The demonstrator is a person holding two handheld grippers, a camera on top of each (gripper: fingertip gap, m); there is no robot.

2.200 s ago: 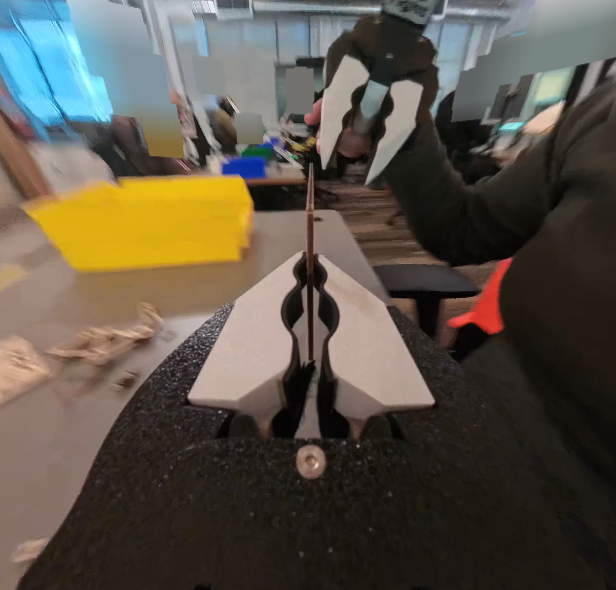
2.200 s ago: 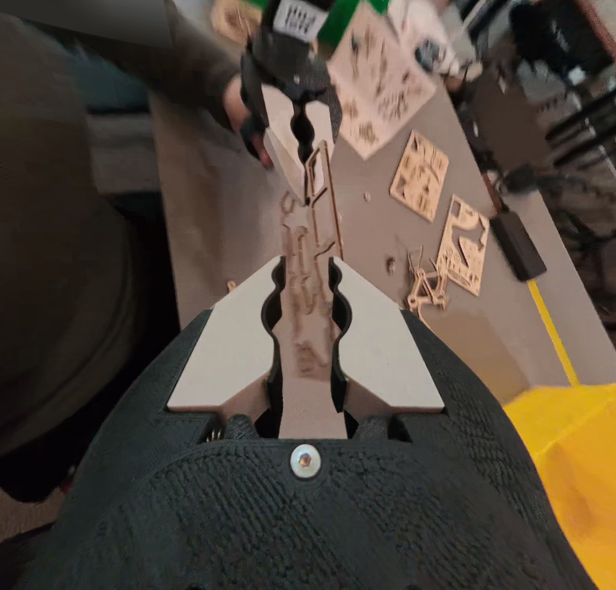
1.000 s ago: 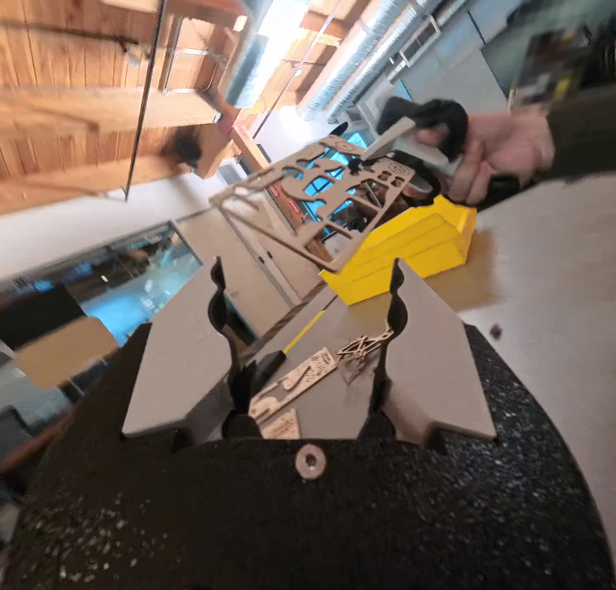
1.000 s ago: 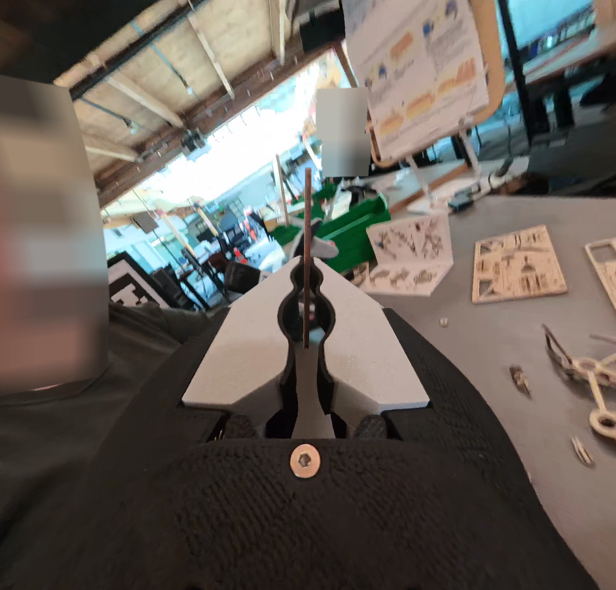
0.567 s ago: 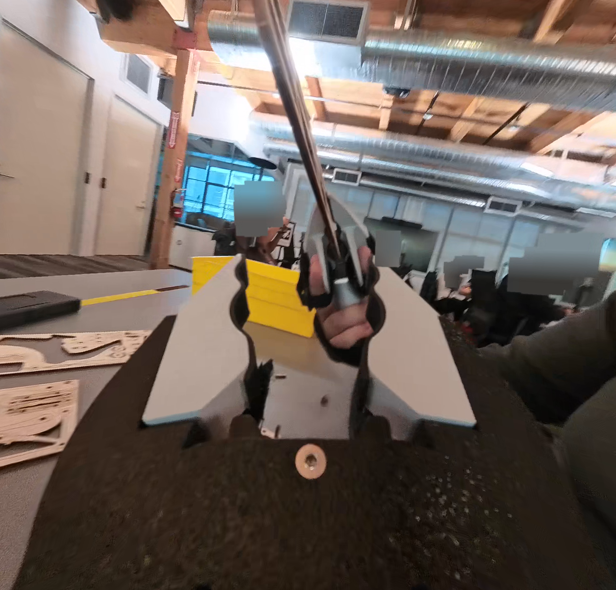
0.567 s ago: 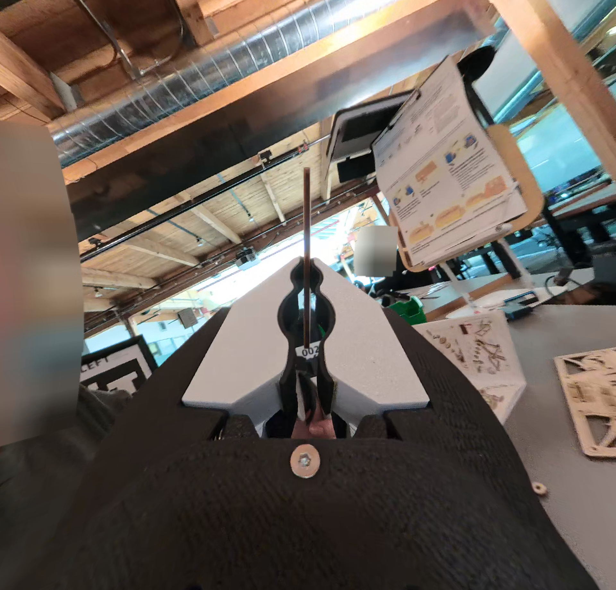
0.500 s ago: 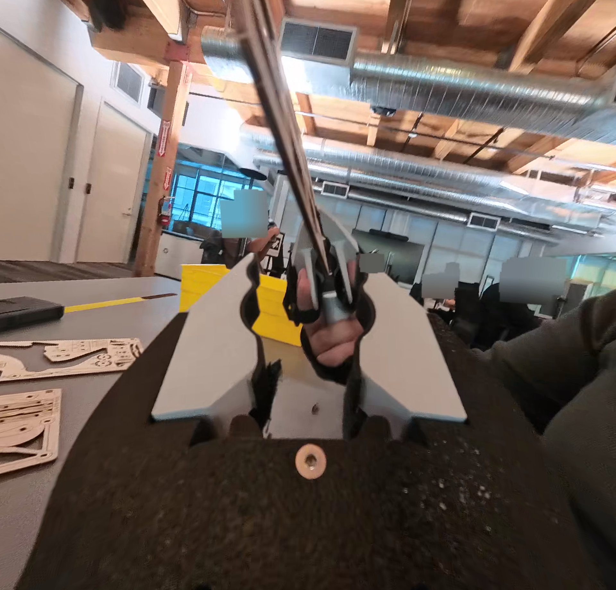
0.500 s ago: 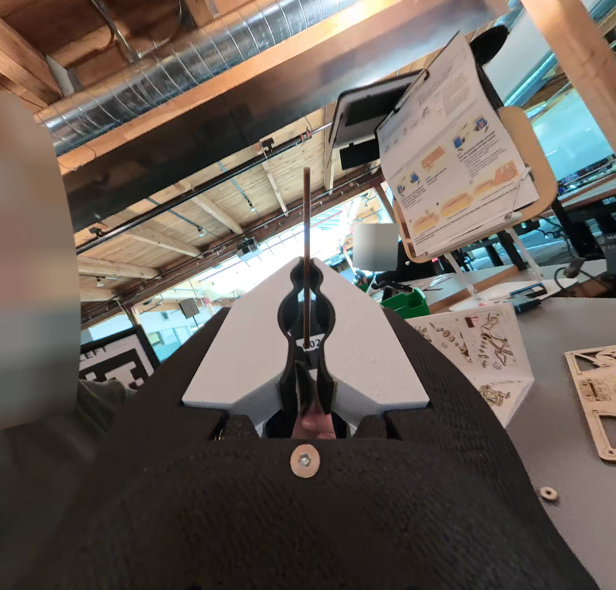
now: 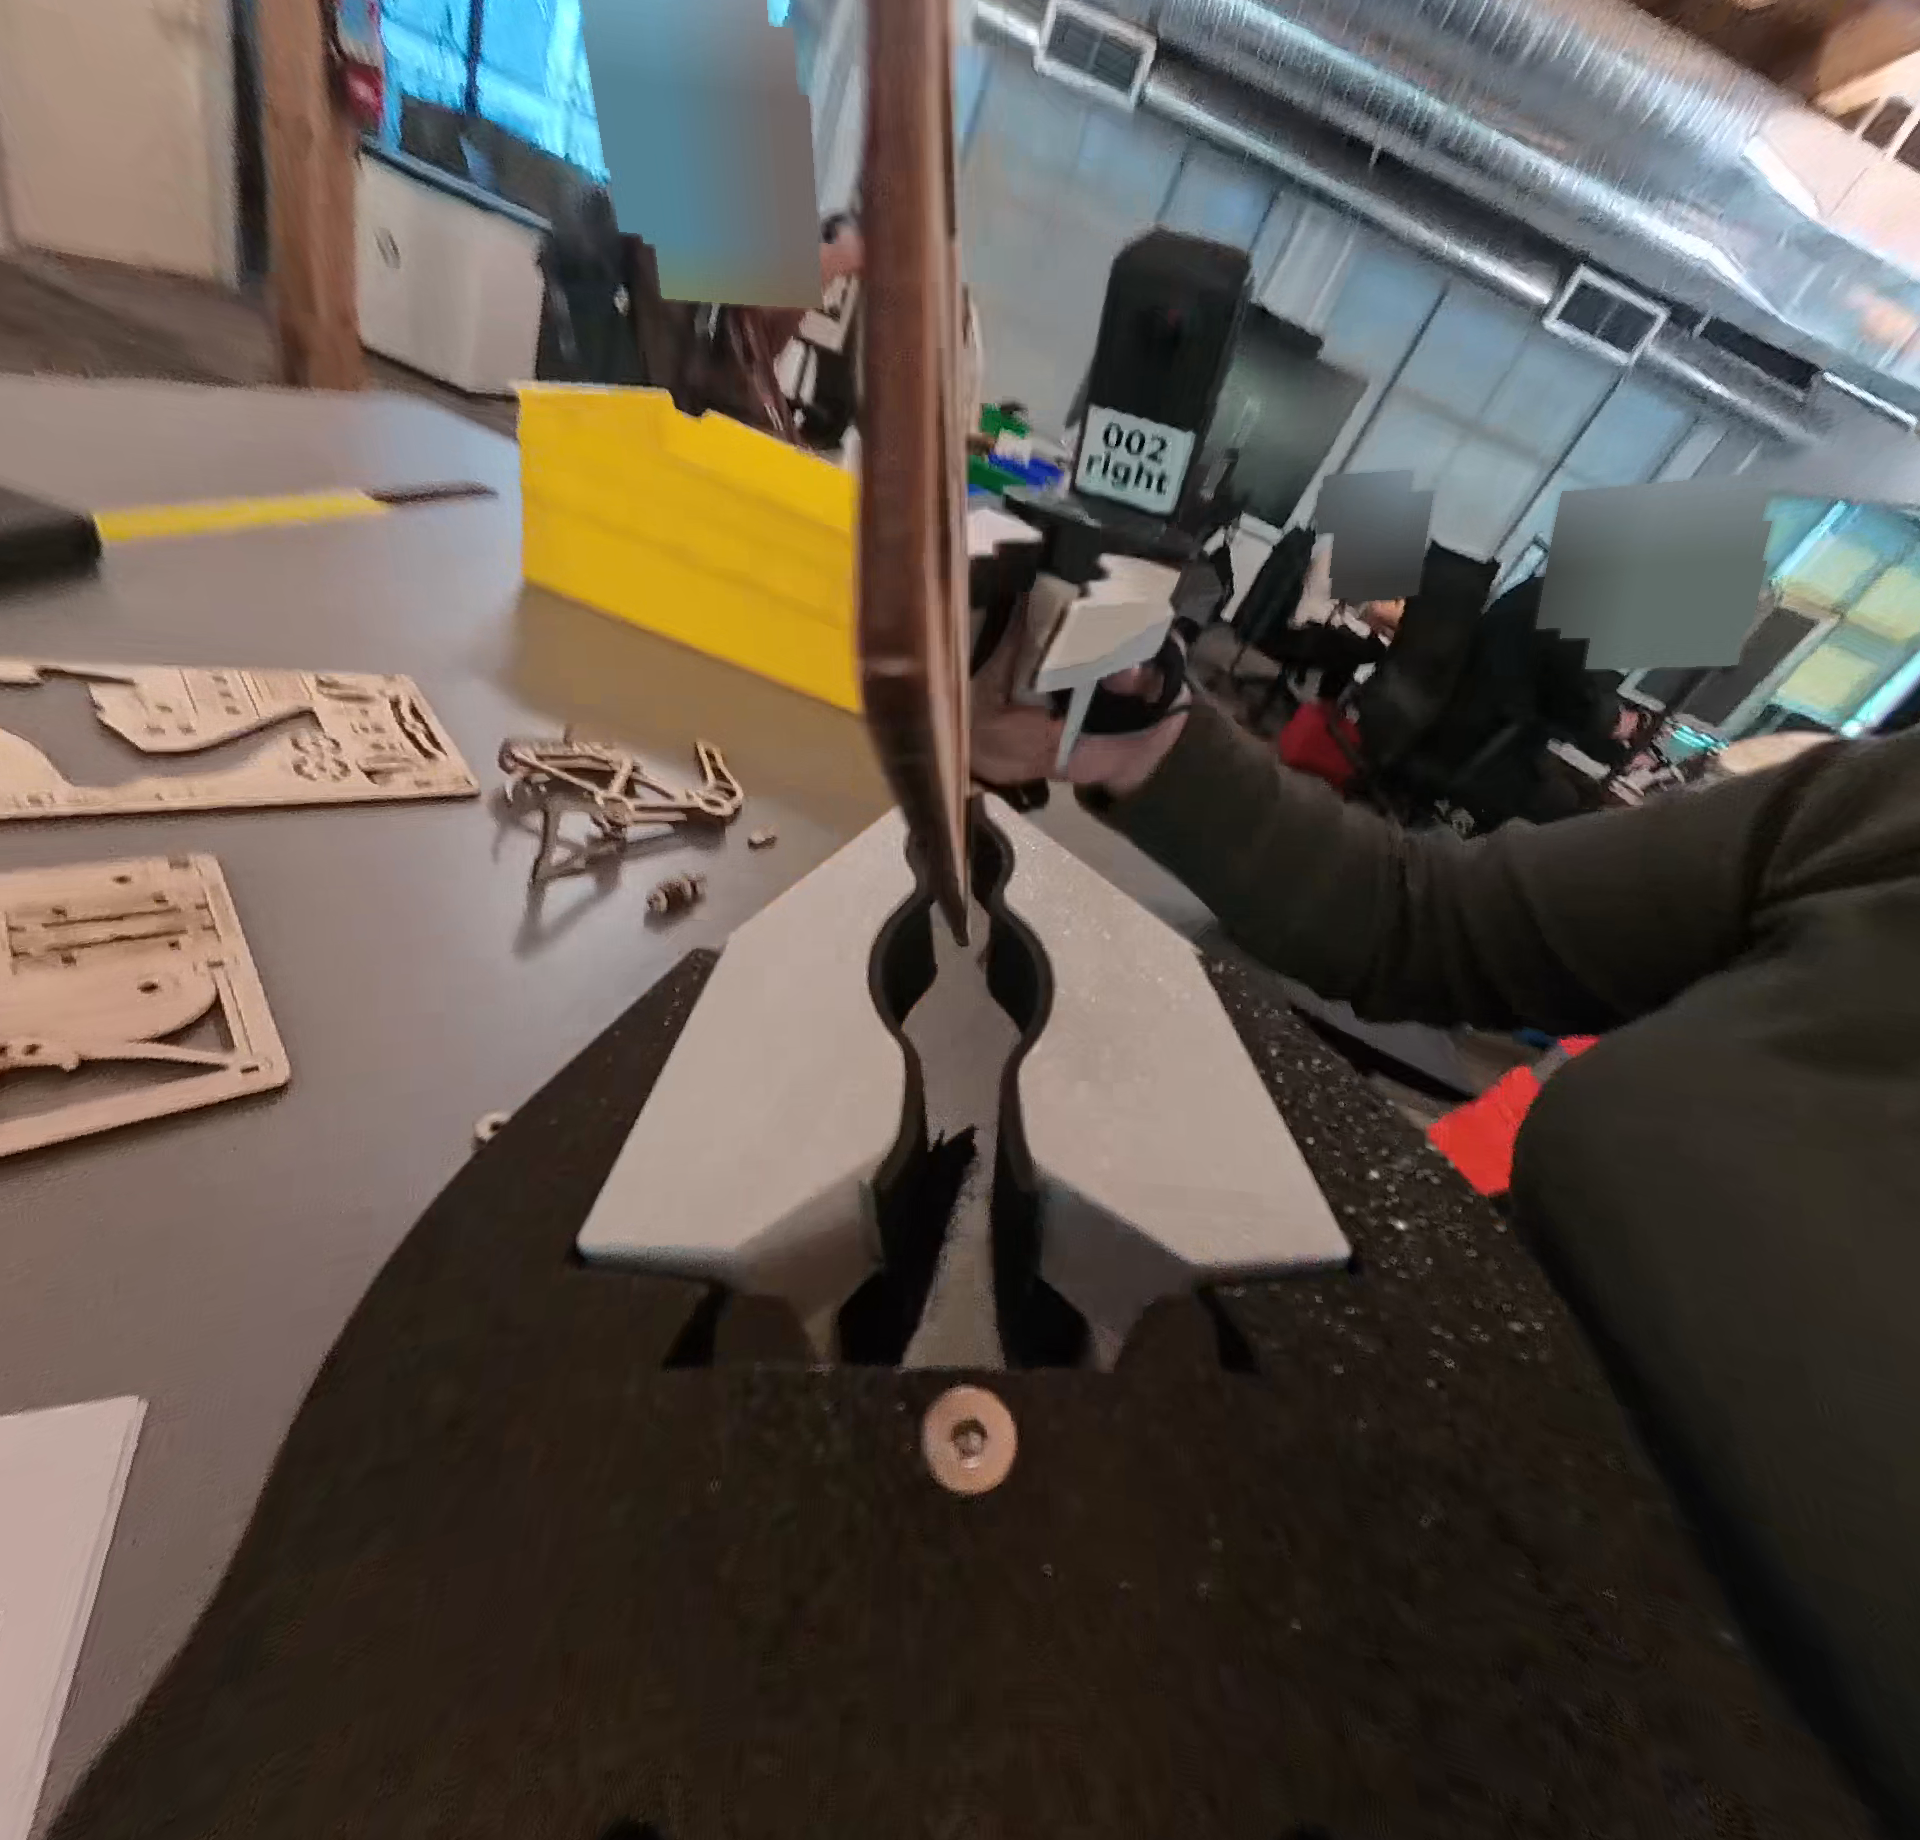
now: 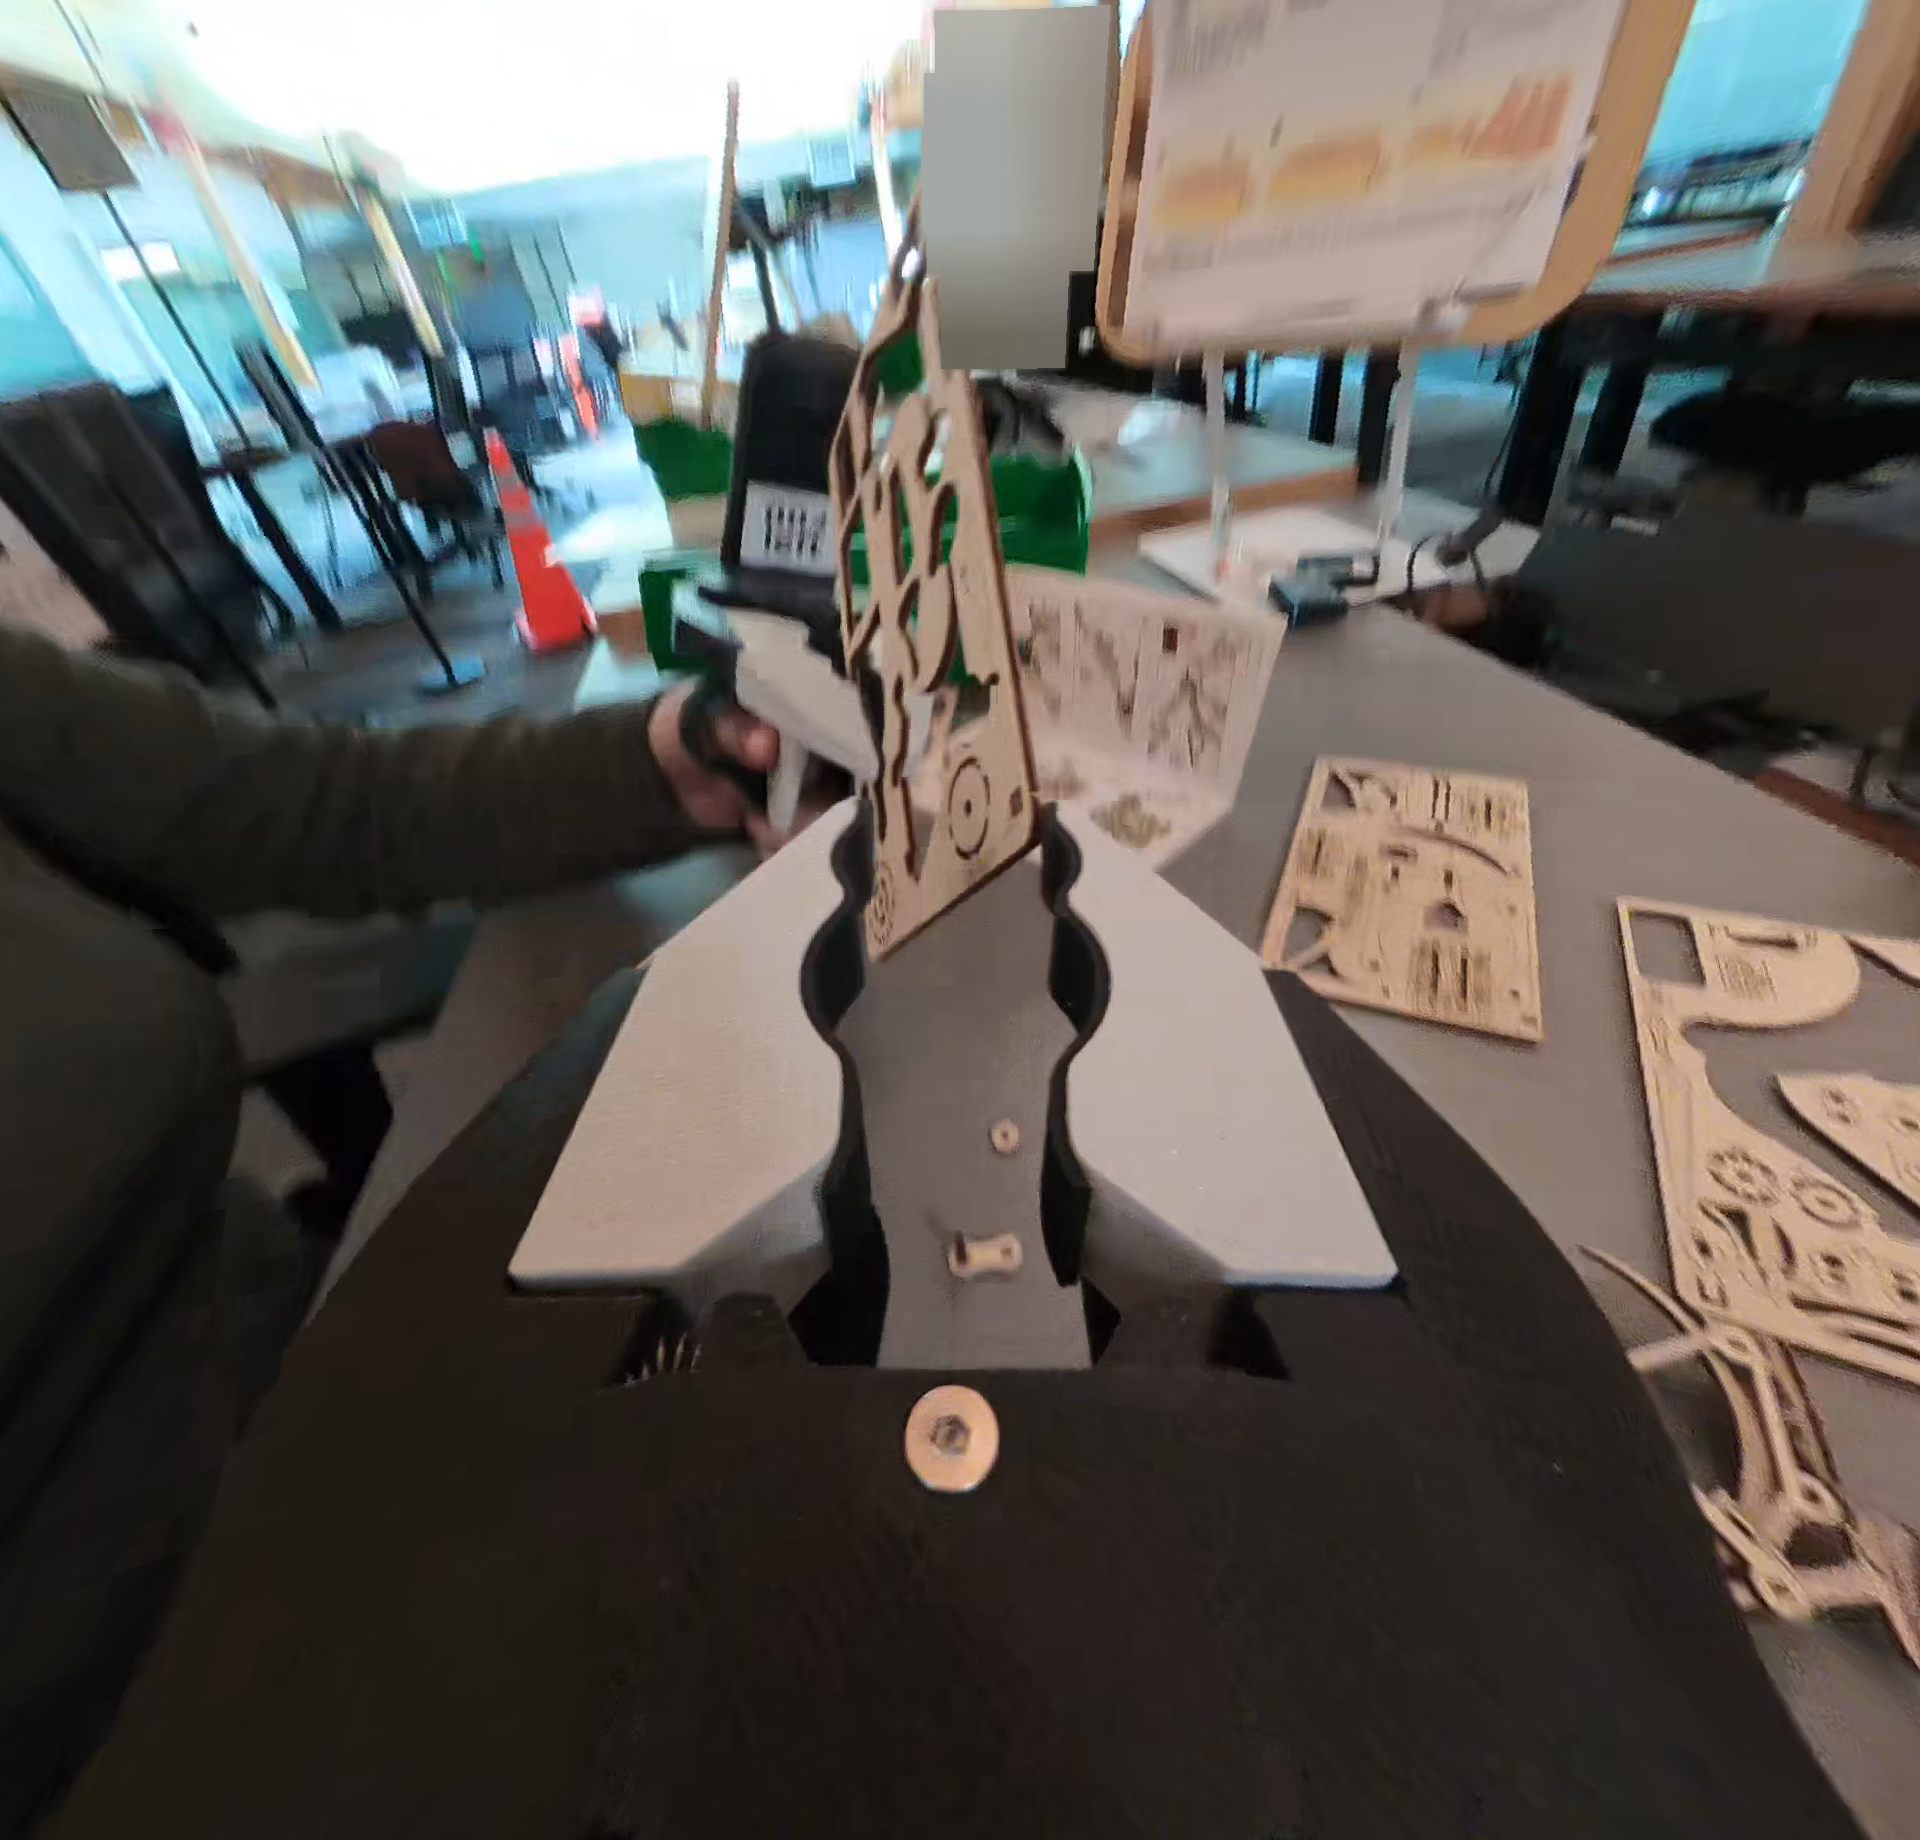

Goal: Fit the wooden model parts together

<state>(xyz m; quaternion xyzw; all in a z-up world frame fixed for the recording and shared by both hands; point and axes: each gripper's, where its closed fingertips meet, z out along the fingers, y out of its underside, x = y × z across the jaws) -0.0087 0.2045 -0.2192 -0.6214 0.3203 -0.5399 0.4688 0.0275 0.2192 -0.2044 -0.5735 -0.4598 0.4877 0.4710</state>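
Your left gripper (image 9: pixel 951 855) was clamped on the wooden sheet's (image 9: pixel 914 388) lower edge, upright at frame centre. Your right gripper (image 10: pixel 951 855) stood released, the sheet (image 10: pixel 930 647) between its tips.

Left gripper (image 9: pixel 951 860) closed on the lower edge of a wooden sheet (image 9: pixel 909 356), seen edge-on, upright with a slight tilt. Behind the sheet, right gripper (image 9: pixel 1081 637) in a hand (image 9: pixel 1049 741), just beside the sheet; contact not clear. On the grey table (image 9: pixel 416 959), two cut-out sheets (image 9: pixel 208 741) at left, a small assembly (image 9: pixel 613 793) and loose bits near it. Farther back, a yellow bin (image 9: pixel 686 533). White paper (image 9: pixel 52 1582) at lower left corner.
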